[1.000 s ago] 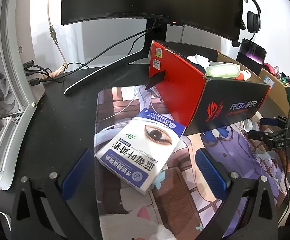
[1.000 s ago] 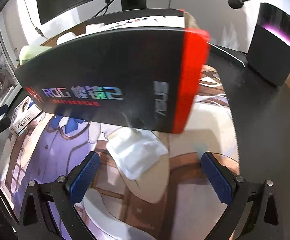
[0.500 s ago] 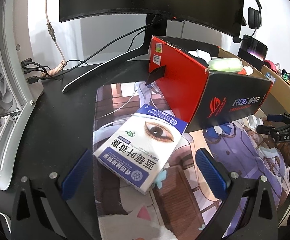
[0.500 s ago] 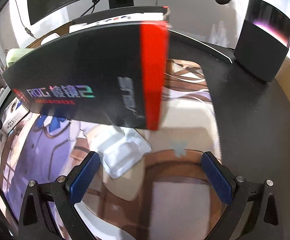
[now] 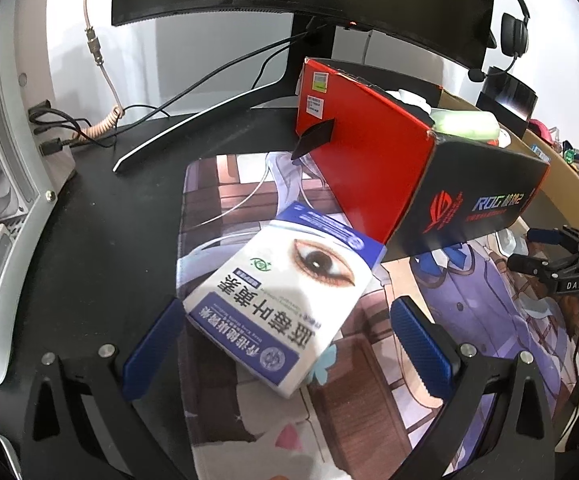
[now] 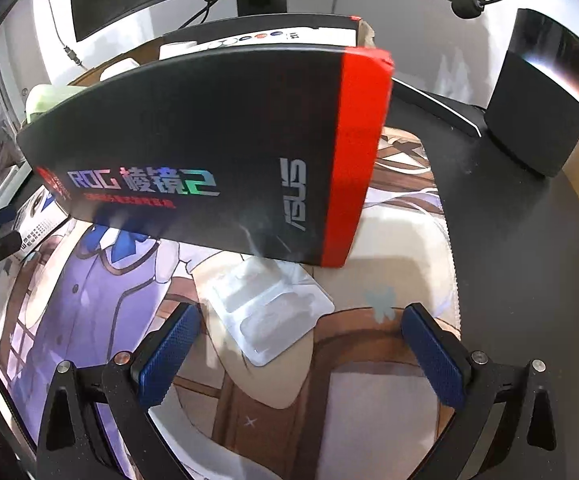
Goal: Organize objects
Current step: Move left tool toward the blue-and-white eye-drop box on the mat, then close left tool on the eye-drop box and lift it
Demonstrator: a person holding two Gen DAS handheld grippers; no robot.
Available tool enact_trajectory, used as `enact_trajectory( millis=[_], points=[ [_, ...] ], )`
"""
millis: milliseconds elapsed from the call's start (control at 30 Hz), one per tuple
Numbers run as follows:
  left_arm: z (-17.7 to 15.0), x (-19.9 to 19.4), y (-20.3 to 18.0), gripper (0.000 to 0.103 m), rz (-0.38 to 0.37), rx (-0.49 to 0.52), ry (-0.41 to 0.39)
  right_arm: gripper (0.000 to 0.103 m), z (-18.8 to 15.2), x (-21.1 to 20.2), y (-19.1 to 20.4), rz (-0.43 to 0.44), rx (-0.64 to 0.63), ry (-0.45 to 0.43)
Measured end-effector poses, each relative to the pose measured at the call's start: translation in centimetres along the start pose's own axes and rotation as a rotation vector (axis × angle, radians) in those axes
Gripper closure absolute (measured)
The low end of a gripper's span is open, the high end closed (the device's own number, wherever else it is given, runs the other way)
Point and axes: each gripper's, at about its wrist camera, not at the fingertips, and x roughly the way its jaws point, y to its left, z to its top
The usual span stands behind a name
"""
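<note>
While both claws hung spread wide and gripped nothing, the left claw straddled a white and blue medicine box printed with an eye, its blue fingers on either side of the box without clearly touching it. That box lay flat on the illustrated desk mat, near a corner of the red and black carton, which stood open-topped with a pale green item inside. The right claw hovered over a clear plastic blister tray lying on the mat just in front of the carton, on the black bench.
</note>
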Motion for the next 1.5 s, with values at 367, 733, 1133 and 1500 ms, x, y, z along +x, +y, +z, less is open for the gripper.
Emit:
enact_trajectory(
  millis=[367, 733, 1133, 1500],
  points=[
    [1.6, 0.6, -0.2, 0.0, 0.032, 0.063, 0.03, 0.001, -0.3, -0.8, 0.6, 0.016, -0.021, 0.004],
    [2.9, 4.2, -1.1, 0.0, 0.066, 0.172, 0.166, 0.001, -0.6, -0.5, 0.2, 0.034, -0.038, -0.003],
    [1.4, 2.7, -2.5, 0.0, -0.021, 0.115, 0.147, 0.001, -0.2, 0.5, -0.7, 0.037, -0.042, -0.004],
    [1.0, 1.7, -3.0, 0.032, 0.034, 0.104, 0.079, 0.0, 0.4, 1.0, -1.3, 0.048, -0.02, -0.002]
  ],
)
